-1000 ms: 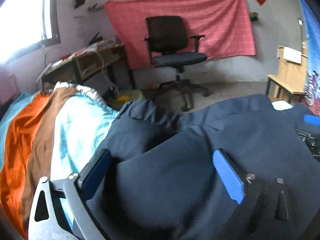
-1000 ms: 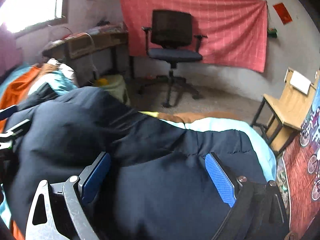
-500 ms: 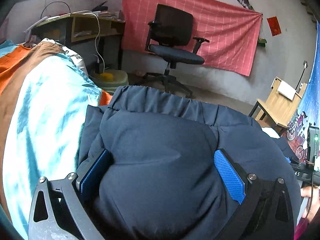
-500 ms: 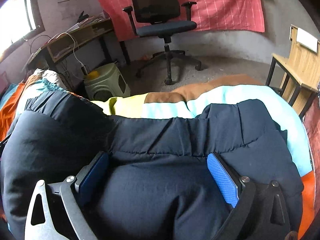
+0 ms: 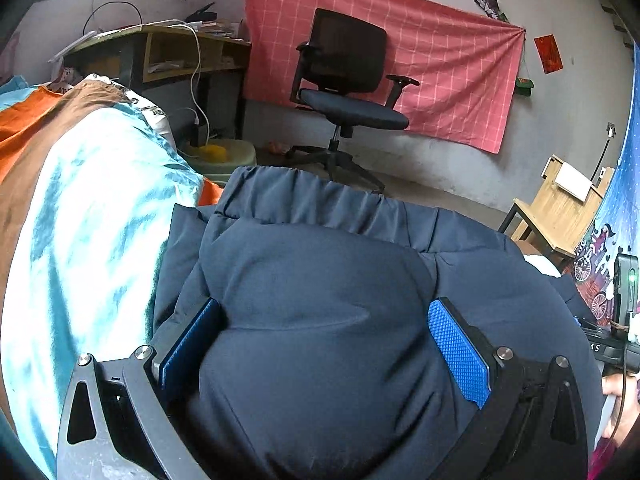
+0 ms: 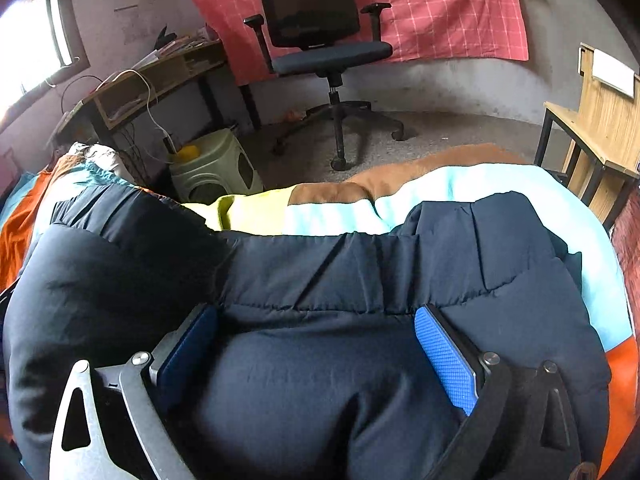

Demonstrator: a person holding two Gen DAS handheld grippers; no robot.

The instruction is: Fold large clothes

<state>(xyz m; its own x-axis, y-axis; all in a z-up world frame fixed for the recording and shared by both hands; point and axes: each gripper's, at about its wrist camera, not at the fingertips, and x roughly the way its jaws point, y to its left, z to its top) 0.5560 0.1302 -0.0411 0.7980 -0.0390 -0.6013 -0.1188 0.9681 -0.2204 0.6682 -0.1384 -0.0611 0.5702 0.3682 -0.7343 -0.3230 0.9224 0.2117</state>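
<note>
Puffy navy padded jacket (image 6: 304,360) lies on striped orange/brown/teal bedspread (image 5: 80,240), bulging btwn wide-spread blue pads of left gripper (image 5: 324,344) & right gripper (image 6: 316,344); only left view shows a hand (image 5: 618,408).

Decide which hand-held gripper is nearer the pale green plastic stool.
Left. The left hand-held gripper sits at the puffy navy jacket's stool-side end; the right hand-held gripper sits farther along, away from the stool.
</note>
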